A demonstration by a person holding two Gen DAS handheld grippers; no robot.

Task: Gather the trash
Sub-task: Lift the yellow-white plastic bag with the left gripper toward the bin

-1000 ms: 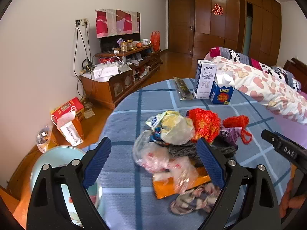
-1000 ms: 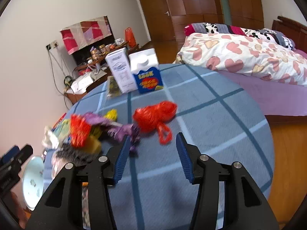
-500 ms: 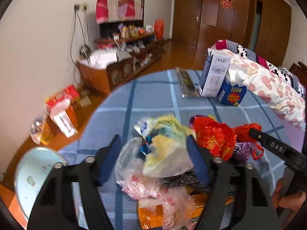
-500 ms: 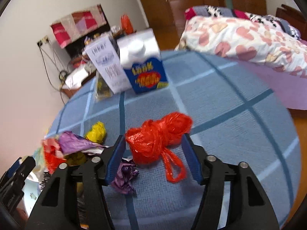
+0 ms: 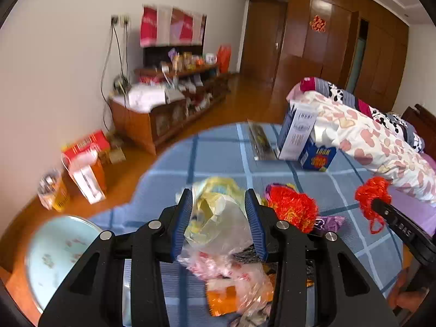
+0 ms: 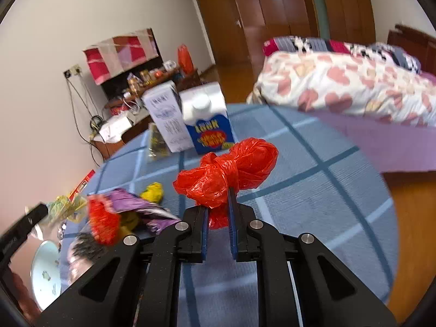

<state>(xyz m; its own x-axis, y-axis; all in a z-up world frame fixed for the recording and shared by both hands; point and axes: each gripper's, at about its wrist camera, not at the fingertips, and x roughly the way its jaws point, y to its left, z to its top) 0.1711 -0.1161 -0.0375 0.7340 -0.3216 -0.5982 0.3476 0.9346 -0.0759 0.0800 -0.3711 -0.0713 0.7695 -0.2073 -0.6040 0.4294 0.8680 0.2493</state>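
Right wrist view: right gripper (image 6: pixel 219 207), open a second ago, is now pinching the red bag (image 6: pixel 229 169); left gripper (image 5: pixel 219 220) is closing around the yellow bag (image 5: pixel 218 212), so collecting is underway.

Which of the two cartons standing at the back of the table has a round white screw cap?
The blue LOOK carton: it has a round white cap on its sloped top. The taller white carton beside it shows none.

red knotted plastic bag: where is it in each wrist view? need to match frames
Left wrist: red knotted bag at the right edge, on the tip of the right tool, above the blue checked cloth.
Right wrist: centre, pinched by that tool.
Shared landmark: the blue LOOK carton behind it.
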